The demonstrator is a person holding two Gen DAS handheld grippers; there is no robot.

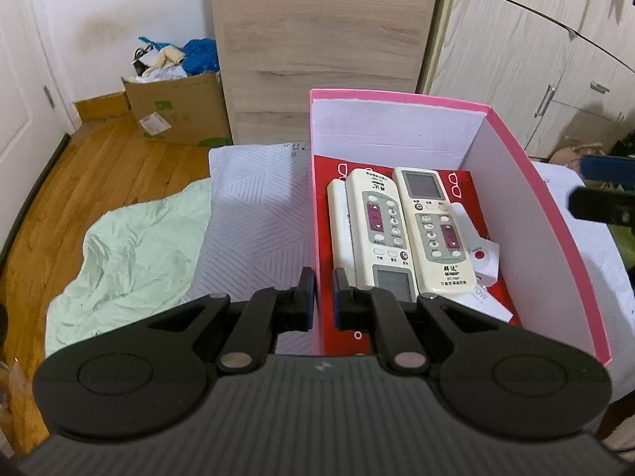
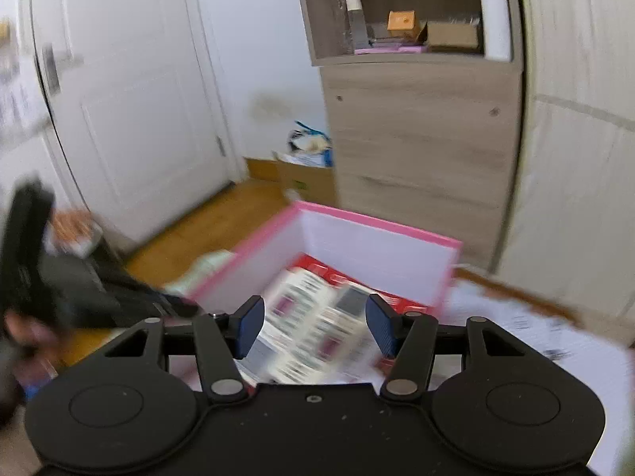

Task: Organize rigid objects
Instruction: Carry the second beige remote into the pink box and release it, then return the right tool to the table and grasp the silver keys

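Note:
A pink box [image 1: 555, 206] with white inner walls stands on a white patterned sheet. Inside lie several cream remote controls [image 1: 381, 230] side by side on a red card [image 1: 480, 198], with a small white remote with a red button [image 1: 482, 256] at the right. My left gripper [image 1: 322, 297] is shut on the box's left wall near its front corner. My right gripper [image 2: 313, 327] is open and empty above the box [image 2: 377, 226], with the remotes [image 2: 313, 329] blurred below it. Its fingertips [image 1: 599, 186] show at the right edge of the left wrist view.
A wooden cabinet [image 1: 317, 51] stands behind the box, with wardrobe doors [image 1: 528, 59] to its right. A cardboard carton [image 1: 178, 111] of clutter sits on the wooden floor. A pale green cloth [image 1: 131, 254] hangs left of the sheet [image 1: 258, 218]. A white door [image 2: 131, 99] is at the left.

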